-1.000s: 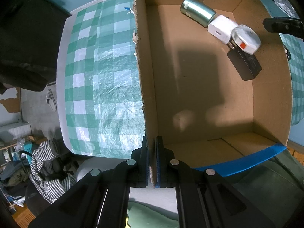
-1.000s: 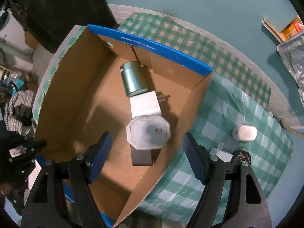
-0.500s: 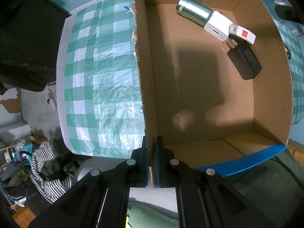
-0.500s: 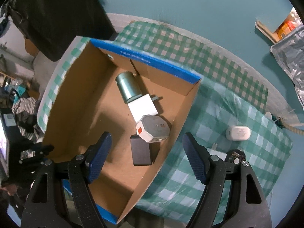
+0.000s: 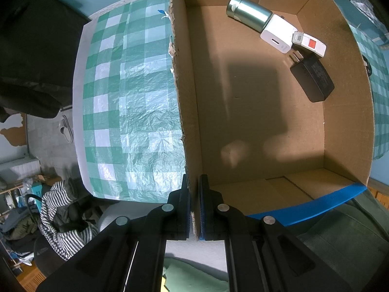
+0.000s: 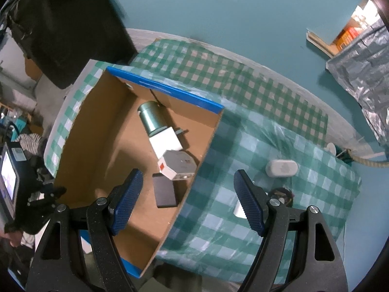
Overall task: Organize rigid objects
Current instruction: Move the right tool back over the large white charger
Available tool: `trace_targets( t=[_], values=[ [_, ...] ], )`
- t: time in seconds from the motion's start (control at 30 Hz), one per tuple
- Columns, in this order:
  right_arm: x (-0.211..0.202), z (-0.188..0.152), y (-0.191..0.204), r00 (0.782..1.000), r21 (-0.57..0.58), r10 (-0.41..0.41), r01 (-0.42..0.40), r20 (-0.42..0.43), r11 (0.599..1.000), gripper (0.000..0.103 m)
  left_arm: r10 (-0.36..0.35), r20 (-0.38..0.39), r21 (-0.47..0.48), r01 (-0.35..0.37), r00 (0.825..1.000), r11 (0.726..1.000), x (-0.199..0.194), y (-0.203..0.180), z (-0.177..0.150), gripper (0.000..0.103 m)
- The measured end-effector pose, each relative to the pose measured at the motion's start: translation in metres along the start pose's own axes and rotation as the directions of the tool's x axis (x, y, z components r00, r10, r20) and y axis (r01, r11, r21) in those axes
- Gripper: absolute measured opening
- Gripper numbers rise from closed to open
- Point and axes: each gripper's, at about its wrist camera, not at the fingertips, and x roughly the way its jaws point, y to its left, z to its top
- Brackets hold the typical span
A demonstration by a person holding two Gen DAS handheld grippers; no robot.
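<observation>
My left gripper is shut on the near-left wall of a cardboard box with blue-taped edges. Inside lie a metal can, a white cube charger, a white octagonal adapter with a red patch and a black adapter. My right gripper is open and empty, high above the box's right wall. In that view the octagonal adapter leans on the white charger, by the can and black adapter.
A green checked cloth covers the table. On it, right of the box, lie a white oval device, a dark round item and a white plug half hidden by my finger. Silver foil is at far right.
The octagonal adapter left my right gripper and dropped into the box onto the white charger. The right gripper has risen and pulled back. The left gripper has held still.
</observation>
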Motion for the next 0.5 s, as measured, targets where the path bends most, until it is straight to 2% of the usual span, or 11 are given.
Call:
trace_targets(
  t=[0.27,0.5],
  values=[
    [0.009,-0.014,-0.039,1.0,0.114,-0.011,0.014,-0.026,0.993,0.077,0.0,0.005,0.001,0.0,1.0,1.0,-0.001,0.0,0.001,0.006],
    [0.036,-0.035,-0.087,0.996,0.214,-0.026,0.045,-0.089,0.976,0.077,0.004,0.008,0.005,-0.004,1.0,1.0,-0.002,0.001,0.0,0.006]
  ],
)
